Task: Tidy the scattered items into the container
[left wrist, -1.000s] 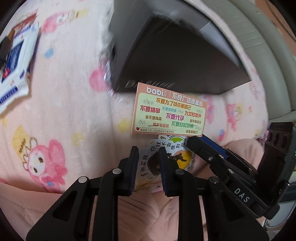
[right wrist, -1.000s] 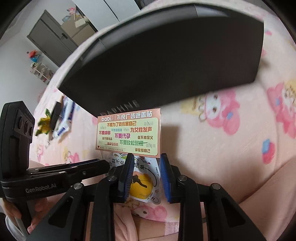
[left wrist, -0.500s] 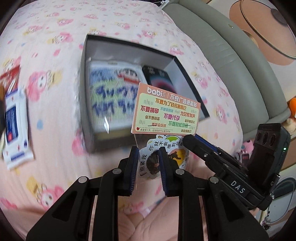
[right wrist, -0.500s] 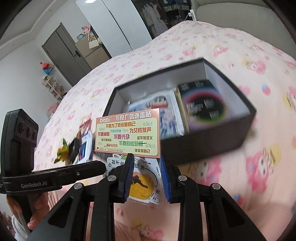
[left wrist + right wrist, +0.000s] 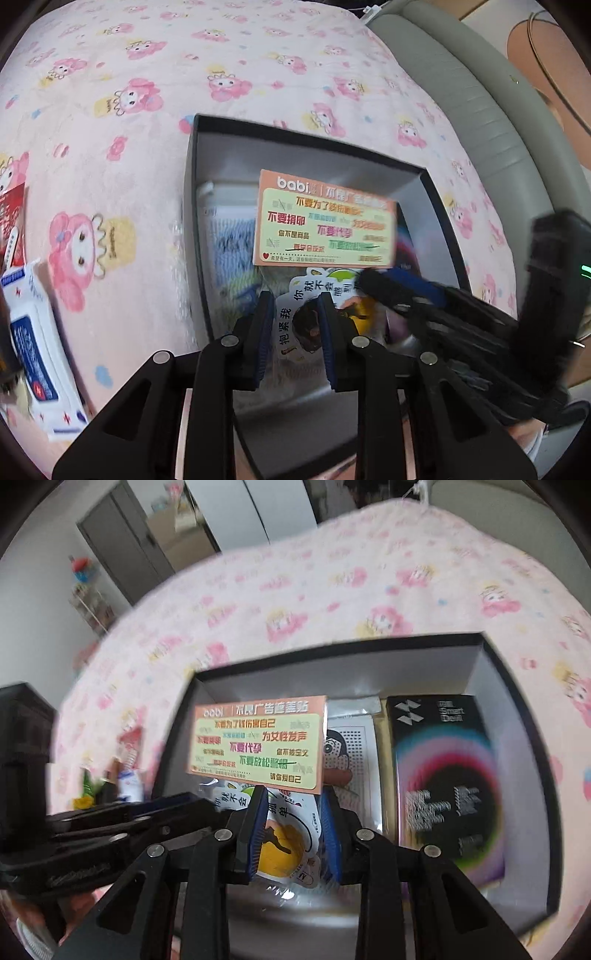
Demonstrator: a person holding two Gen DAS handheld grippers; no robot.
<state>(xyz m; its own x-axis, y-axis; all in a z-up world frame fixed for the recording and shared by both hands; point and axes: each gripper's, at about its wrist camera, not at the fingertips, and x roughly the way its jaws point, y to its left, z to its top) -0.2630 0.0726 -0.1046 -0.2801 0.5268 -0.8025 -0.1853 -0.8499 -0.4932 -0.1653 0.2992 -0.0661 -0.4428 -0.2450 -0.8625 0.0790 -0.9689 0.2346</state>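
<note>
Grippers are meeting over the black box (image 5: 192, 221): the left gripper (image 5: 293, 325) and right gripper (image 5: 293, 830) are each standing narrow around the lower edge of one sticker packet (image 5: 325, 218), and both sets of jaws have just been easing apart with the packet between them. Packet is hanging above the box interior, where a dark carton (image 5: 447, 790) and a white pouch (image 5: 354, 753) are lying. Beyond, a pink blanket (image 5: 147, 92) is spreading; a blue-and-white packet (image 5: 33, 358) is lying left of the box.

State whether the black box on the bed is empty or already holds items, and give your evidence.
It already holds items. The black box is open-topped, and a dark rainbow-ringed packet and a dotted white cartoon packet lie inside.
</note>
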